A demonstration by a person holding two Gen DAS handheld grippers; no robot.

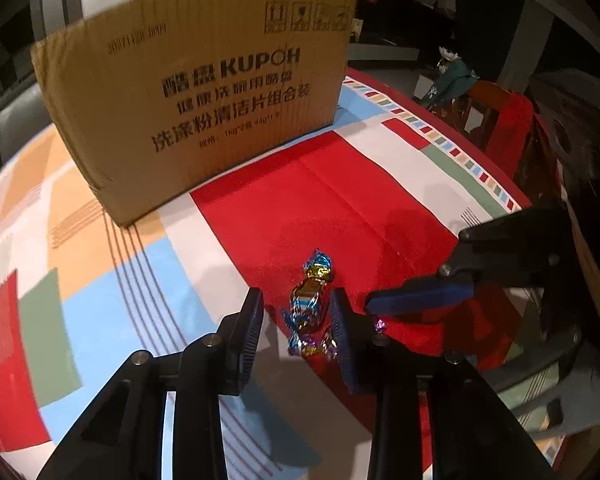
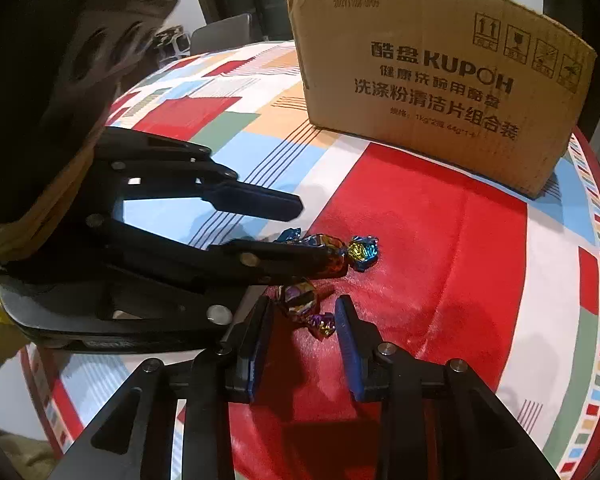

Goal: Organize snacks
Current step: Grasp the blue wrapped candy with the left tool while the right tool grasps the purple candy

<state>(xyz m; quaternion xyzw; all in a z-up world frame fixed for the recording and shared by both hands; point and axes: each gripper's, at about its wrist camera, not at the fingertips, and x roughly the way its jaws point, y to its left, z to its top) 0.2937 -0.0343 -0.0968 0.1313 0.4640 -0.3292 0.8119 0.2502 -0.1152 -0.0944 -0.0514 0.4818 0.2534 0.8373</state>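
Observation:
Two foil-wrapped candies lie close together on the red patch of the tablecloth. The blue-and-gold candy lies between the pads of my left gripper. It is near the right pad, and a gap shows on the left side. The purple-and-gold candy sits between the pads of my right gripper, close to the left pad and apart from the right one. Both grippers are open and tilted down at the table, side by side. In the right wrist view the left gripper partly covers the blue candy.
An open-topped cardboard box printed KUPOH stands upright at the back of the round table; it also shows in the right wrist view. A wooden chair with a red cloth stands beyond the table's right edge.

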